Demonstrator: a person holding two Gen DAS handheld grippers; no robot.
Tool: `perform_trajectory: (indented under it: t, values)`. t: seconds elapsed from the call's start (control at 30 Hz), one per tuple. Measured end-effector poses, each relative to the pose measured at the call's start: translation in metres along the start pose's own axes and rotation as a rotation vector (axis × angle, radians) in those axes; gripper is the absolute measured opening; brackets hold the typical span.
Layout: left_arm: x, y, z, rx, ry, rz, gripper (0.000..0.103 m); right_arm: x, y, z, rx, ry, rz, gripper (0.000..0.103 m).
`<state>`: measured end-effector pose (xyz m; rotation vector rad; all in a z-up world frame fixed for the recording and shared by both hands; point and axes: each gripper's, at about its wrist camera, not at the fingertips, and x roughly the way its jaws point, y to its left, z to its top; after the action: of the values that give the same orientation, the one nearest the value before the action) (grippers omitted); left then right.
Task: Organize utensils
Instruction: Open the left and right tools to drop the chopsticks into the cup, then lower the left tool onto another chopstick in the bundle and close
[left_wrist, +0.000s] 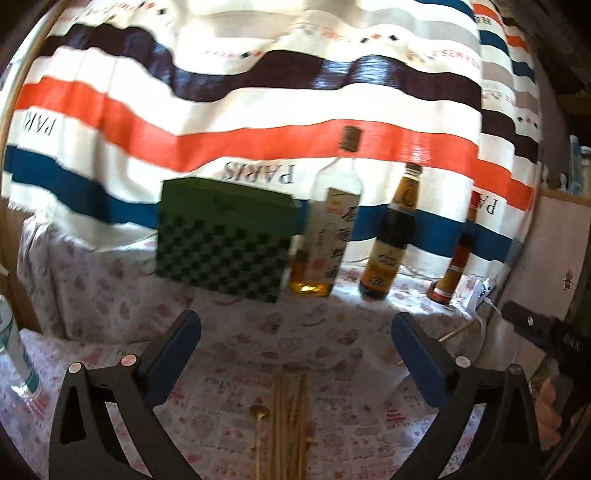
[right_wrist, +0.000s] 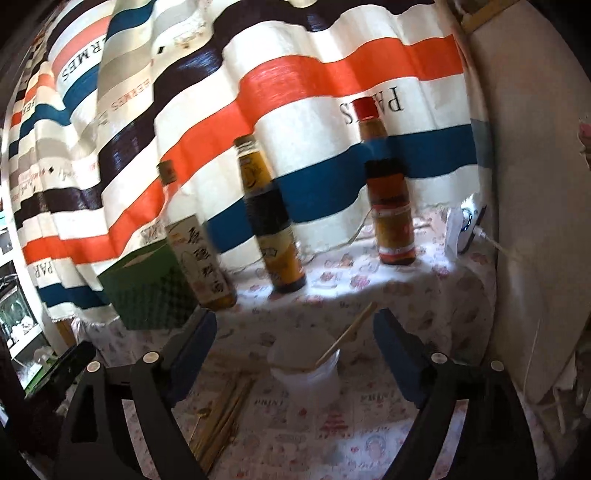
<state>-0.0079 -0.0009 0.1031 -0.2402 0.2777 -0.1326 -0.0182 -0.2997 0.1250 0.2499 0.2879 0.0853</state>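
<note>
A bundle of wooden chopsticks (left_wrist: 290, 424) lies on the patterned tablecloth, with a small gold spoon (left_wrist: 258, 411) just to its left. My left gripper (left_wrist: 295, 354) hovers over their far ends, open and holding nothing. In the right wrist view a white plastic cup (right_wrist: 306, 373) stands on the cloth with one chopstick (right_wrist: 347, 332) leaning out of it. My right gripper (right_wrist: 297, 350) is open, its fingers on either side of the cup and clear of it. The chopstick bundle (right_wrist: 225, 417) lies left of the cup.
A green checkered box (left_wrist: 225, 236) and three sauce bottles (left_wrist: 328, 229) (left_wrist: 391, 236) (left_wrist: 454, 269) stand along the back against a striped hanging cloth (left_wrist: 258, 110). A white plug with a cable (right_wrist: 465, 229) sits at the far right. A clear bottle (left_wrist: 14, 350) stands at the left edge.
</note>
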Motion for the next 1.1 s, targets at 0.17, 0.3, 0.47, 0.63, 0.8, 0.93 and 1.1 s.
perform_trajectory:
  t: [0.17, 0.3, 0.47, 0.63, 0.8, 0.93, 1.1]
  values:
    - [0.000, 0.021, -0.015, 0.013, 0.023, 0.033, 0.102, -0.003, 0.020, -0.029, -0.056, 0.041, 0.024, 0.089]
    - [0.014, 0.036, -0.040, 0.045, 0.074, 0.069, 0.102, 0.004, 0.026, -0.050, -0.063, 0.055, 0.028, 0.094]
    - [0.052, 0.042, -0.067, 0.084, 0.304, 0.150, 0.102, 0.025, 0.019, -0.074, -0.064, 0.093, -0.068, 0.099]
    - [0.069, 0.040, -0.086, 0.129, 0.386, 0.190, 0.102, 0.041, 0.011, -0.087, -0.067, 0.149, -0.092, 0.099]
    - [0.077, 0.044, -0.095, 0.102, 0.440, 0.173, 0.102, 0.049, 0.009, -0.094, -0.083, 0.169, -0.108, 0.101]
    - [0.081, 0.045, -0.099, 0.089, 0.464, 0.169, 0.102, 0.055, 0.011, -0.099, -0.097, 0.194, -0.117, 0.101]
    - [0.088, 0.048, -0.105, 0.061, 0.533, 0.125, 0.102, 0.060, 0.010, -0.103, -0.079, 0.241, -0.080, 0.101]
